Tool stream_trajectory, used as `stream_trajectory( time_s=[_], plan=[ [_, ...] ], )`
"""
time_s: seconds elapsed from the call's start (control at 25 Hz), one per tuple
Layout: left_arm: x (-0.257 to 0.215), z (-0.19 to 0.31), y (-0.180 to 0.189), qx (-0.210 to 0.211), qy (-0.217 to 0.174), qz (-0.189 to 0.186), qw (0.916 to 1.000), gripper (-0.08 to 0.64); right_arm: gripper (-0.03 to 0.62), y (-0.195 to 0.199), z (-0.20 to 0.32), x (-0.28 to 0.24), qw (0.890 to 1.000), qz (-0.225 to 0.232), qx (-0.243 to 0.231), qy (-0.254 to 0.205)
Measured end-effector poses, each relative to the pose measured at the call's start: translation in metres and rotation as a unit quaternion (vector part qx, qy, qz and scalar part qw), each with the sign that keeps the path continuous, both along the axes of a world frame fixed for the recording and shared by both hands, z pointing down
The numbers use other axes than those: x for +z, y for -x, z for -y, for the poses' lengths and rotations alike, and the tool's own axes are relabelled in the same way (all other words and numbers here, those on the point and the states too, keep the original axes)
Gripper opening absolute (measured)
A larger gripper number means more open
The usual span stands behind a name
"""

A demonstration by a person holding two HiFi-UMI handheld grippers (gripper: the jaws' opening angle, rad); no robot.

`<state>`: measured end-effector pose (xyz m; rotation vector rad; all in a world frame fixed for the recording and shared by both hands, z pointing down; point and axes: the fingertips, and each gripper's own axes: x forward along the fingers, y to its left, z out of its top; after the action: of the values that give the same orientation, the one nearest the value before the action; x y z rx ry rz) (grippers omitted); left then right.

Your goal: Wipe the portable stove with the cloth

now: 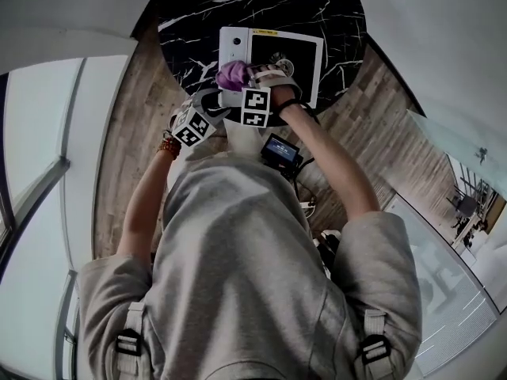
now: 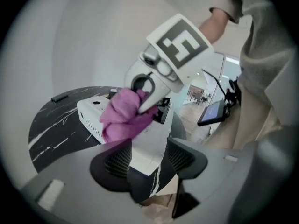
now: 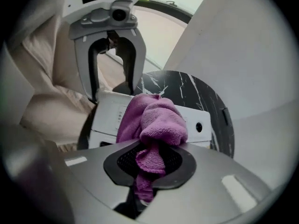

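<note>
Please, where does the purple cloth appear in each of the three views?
Head view: purple cloth, upper centre, at the lower left corner of the white portable stove.
Left gripper view: centre left, held by the right hand-held gripper.
Right gripper view: centre, pinched between the jaws.
Shared landmark: the white portable stove, on the black marble table.

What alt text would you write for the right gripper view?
The right hand-held gripper is shut on a purple cloth bunched over a white stove on a black marble table. Beyond, the left hand-held gripper, jaws apart, reaches the stove's edge.
</note>
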<state>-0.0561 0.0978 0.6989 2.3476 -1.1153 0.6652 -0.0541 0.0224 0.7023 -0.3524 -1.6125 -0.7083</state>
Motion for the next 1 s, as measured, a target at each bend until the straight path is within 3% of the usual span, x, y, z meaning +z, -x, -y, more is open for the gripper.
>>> stream_trajectory(
  time_s=[0.08,0.12,0.2,0.28,0.36,0.52,0.64,0.72,0.8,0.84,0.92,1.0],
  plan=[
    [-0.018,0.001,0.005,-0.010,-0.008,-0.041,0.9991,0.235,0.067,-0.010,-0.027,-0.002,0.992,-0.002,0.073,0.105],
    [-0.028,0.002,0.009,-0.010,-0.015,-0.052,0.9985,0.233,0.069,-0.011,-0.039,-0.007,0.978,0.007,0.120,0.171],
    [-0.049,0.007,0.018,-0.005,-0.034,-0.057,0.9978,0.225,0.069,-0.007,-0.049,-0.031,0.936,0.059,0.197,0.288],
    [-0.078,0.019,0.028,-0.011,-0.062,-0.057,0.9964,0.216,0.071,0.001,-0.040,-0.071,0.894,0.149,0.238,0.350],
    [-0.116,0.037,0.037,-0.028,-0.093,-0.073,0.9926,0.209,0.071,0.006,-0.015,-0.118,0.858,0.254,0.263,0.361],
    [-0.193,0.082,0.030,-0.040,-0.150,-0.113,0.9814,0.181,0.074,-0.011,0.044,-0.209,0.784,0.426,0.306,0.333],
    [-0.238,0.117,0.019,-0.068,-0.199,-0.095,0.9729,0.131,0.074,-0.041,0.085,-0.258,0.732,0.527,0.338,0.269],
    [-0.260,0.137,0.014,-0.084,-0.233,-0.075,0.9659,0.080,0.074,-0.059,0.103,-0.276,0.700,0.567,0.359,0.242],
    [-0.268,0.153,0.012,-0.104,-0.258,-0.061,0.9585,0.028,0.074,-0.072,0.114,-0.282,0.681,0.589,0.373,0.224],
    [-0.269,0.159,0.012,-0.117,-0.268,-0.058,0.9546,0.013,0.074,-0.076,0.117,-0.281,0.679,0.593,0.376,0.214],
    [-0.266,0.167,0.012,-0.141,-0.274,-0.050,0.9499,-0.003,0.072,-0.080,0.120,-0.278,0.683,0.595,0.375,0.198],
    [-0.260,0.171,0.009,-0.156,-0.262,-0.045,0.9513,-0.003,0.072,-0.083,0.123,-0.274,0.688,0.592,0.372,0.193]
  ],
)
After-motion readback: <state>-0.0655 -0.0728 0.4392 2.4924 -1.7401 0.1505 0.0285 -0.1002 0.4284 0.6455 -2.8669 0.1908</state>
